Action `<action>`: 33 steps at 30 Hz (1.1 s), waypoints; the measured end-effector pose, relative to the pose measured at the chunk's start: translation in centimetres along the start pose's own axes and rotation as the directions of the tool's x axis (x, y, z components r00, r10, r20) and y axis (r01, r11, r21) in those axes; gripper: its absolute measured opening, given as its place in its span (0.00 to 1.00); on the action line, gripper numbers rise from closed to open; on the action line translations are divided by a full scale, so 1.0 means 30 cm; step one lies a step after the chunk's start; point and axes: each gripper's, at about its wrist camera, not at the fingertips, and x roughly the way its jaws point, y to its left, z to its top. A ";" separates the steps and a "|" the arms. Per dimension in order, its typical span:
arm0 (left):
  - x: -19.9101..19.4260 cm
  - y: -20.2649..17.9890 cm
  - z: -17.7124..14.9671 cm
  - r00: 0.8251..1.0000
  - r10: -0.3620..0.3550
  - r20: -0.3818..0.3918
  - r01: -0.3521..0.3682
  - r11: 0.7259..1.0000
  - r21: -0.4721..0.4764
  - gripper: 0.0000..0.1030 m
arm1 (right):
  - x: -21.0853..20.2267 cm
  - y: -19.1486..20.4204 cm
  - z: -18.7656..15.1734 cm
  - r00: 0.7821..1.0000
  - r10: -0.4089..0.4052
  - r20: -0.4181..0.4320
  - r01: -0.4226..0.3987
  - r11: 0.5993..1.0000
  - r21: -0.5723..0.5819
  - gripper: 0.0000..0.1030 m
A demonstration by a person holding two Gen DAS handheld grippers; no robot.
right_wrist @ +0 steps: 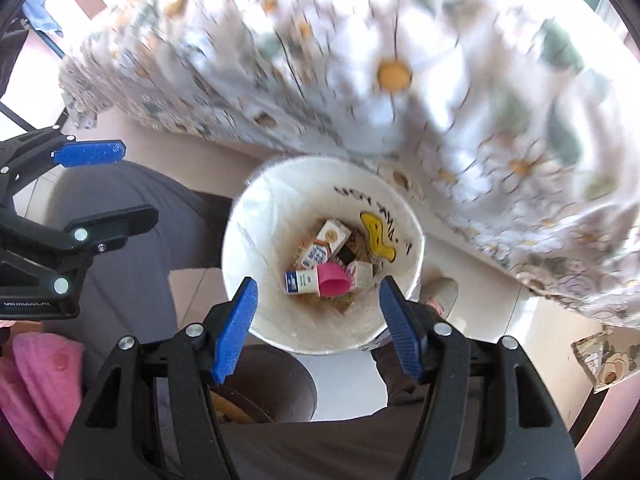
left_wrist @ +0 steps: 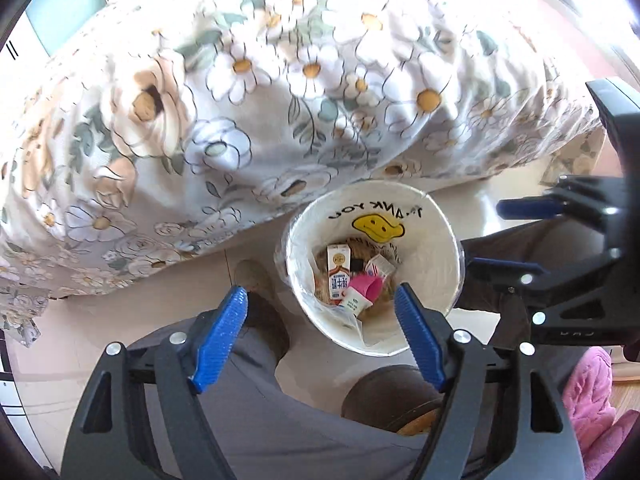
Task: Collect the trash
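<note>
While both grippers, left (left_wrist: 320, 312) and right (right_wrist: 316, 304), hung empty with jaws apart, the bin (left_wrist: 436, 312) held a milk carton (left_wrist: 338, 272) and pink cup (left_wrist: 366, 286).

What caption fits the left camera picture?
Open left gripper hovers above white plastic-lined trash bin holding cartons and pink cup.

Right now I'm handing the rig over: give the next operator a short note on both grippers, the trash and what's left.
Left gripper: open, empty, above the bin.
Right gripper: open, empty, also above the bin.
Bin: white, bag-lined, on the floor beside the floral-cloth table.
Done: in the bin lie a milk carton, a pink cup, a small white bottle and another small carton.
Left: these views show no trash outside the bin; check the tabletop, which is out of view.
</note>
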 end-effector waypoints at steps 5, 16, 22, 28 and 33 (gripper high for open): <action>-0.209 -0.013 -0.012 0.992 0.021 0.123 -0.020 1.000 -0.009 0.82 | -0.223 0.055 -0.030 0.988 -0.050 0.143 0.053 0.998 -0.019 0.69; -0.554 -0.075 -0.095 0.945 0.106 0.309 -0.107 0.994 -0.015 0.90 | -0.568 0.203 -0.162 0.900 -0.198 0.388 0.210 0.978 0.012 0.78; -0.607 -0.126 -0.139 0.938 0.099 0.333 -0.104 0.995 -0.001 0.90 | -0.635 0.255 -0.237 0.875 -0.245 0.418 0.229 0.969 0.089 0.79; -0.638 -0.173 -0.149 0.933 0.067 0.355 -0.083 0.996 0.031 0.90 | -0.676 0.270 -0.257 0.841 -0.318 0.437 0.286 0.948 0.140 0.80; -0.630 -0.176 -0.148 0.940 0.053 0.338 -0.067 0.997 0.028 0.90 | -0.690 0.267 -0.258 0.841 -0.312 0.442 0.274 0.950 0.151 0.80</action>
